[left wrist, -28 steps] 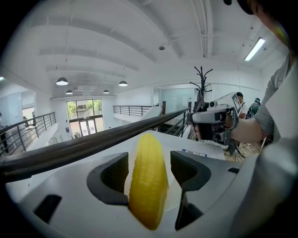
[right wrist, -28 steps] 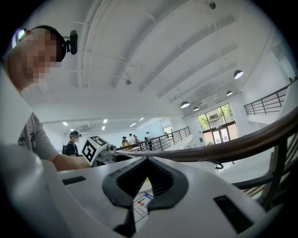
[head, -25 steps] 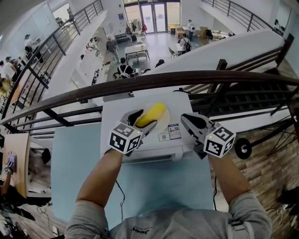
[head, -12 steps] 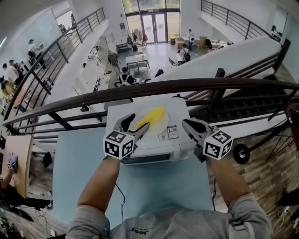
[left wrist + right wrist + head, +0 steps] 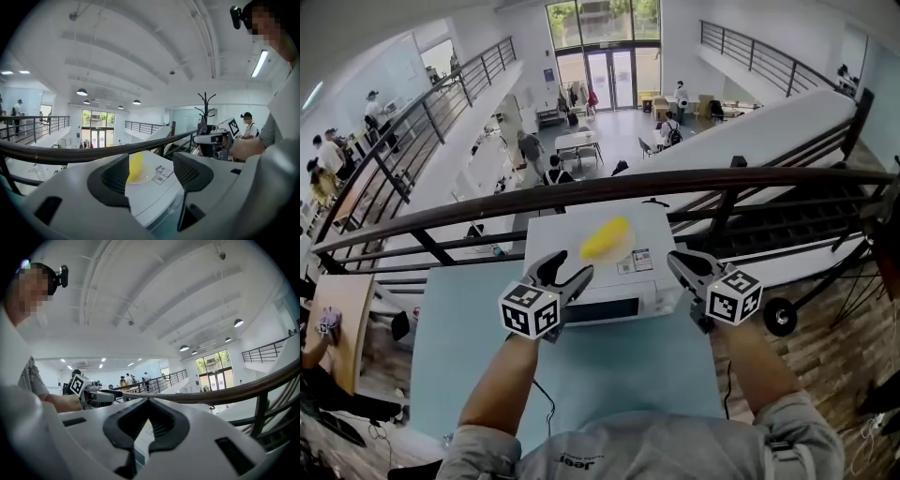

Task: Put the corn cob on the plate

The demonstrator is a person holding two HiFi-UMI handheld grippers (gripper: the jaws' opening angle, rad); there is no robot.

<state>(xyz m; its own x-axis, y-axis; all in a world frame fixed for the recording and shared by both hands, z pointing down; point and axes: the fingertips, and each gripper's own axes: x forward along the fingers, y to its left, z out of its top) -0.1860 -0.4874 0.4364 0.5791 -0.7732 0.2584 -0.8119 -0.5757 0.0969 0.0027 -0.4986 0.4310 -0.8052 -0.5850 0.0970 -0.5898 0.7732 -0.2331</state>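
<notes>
The yellow corn cob [image 5: 605,238] lies on a pale plate [image 5: 622,252] on top of a white microwave [image 5: 553,234]. In the left gripper view the corn cob [image 5: 136,167] and plate [image 5: 146,178] show between the jaws, some way ahead. My left gripper [image 5: 565,273] is open and empty, hanging just before the microwave's front left edge. My right gripper [image 5: 682,264] is shut on nothing, off the microwave's front right corner. In the right gripper view its jaw tips [image 5: 146,405] meet.
The microwave stands on a light blue table [image 5: 609,366] against a dark balcony handrail [image 5: 581,190]. Beyond the rail is a drop to a lower hall with people and tables. A wheeled stand [image 5: 783,317] is at the right.
My left gripper has drawn back from the corn cob toward me, leaving it on the plate. The right gripper stayed shut, and the head view tilted up.
</notes>
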